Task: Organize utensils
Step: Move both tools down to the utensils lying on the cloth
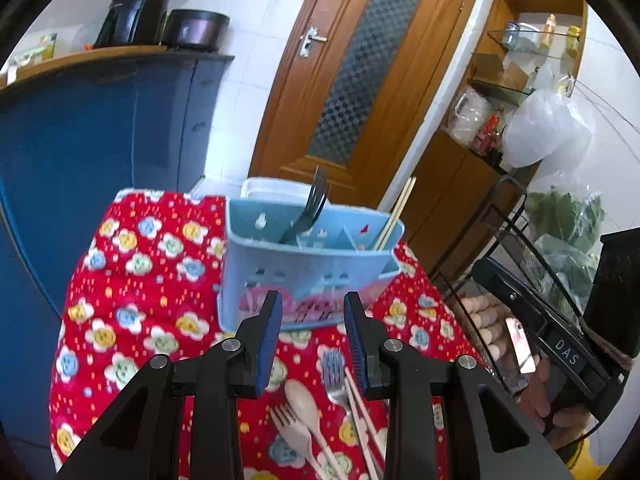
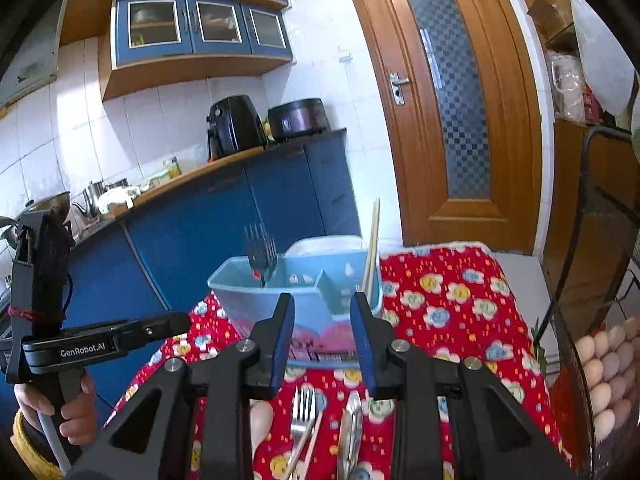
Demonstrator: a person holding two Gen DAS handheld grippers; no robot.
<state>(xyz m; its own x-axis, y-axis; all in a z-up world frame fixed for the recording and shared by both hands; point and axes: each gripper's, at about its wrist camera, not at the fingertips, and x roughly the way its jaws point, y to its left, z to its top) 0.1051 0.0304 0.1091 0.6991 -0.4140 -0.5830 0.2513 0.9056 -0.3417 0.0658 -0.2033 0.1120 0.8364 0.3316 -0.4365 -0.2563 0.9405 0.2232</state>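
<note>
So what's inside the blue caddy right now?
The caddy holds a dark fork, tines up, in its left compartment and chopsticks in the right one. Its walls hide the bottom, so anything lying low can't be seen.

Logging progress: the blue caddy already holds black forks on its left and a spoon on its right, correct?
Not the spoon. The left wrist view shows wooden chopsticks in the blue caddy's right compartment; the black forks do stand on its left.
</note>
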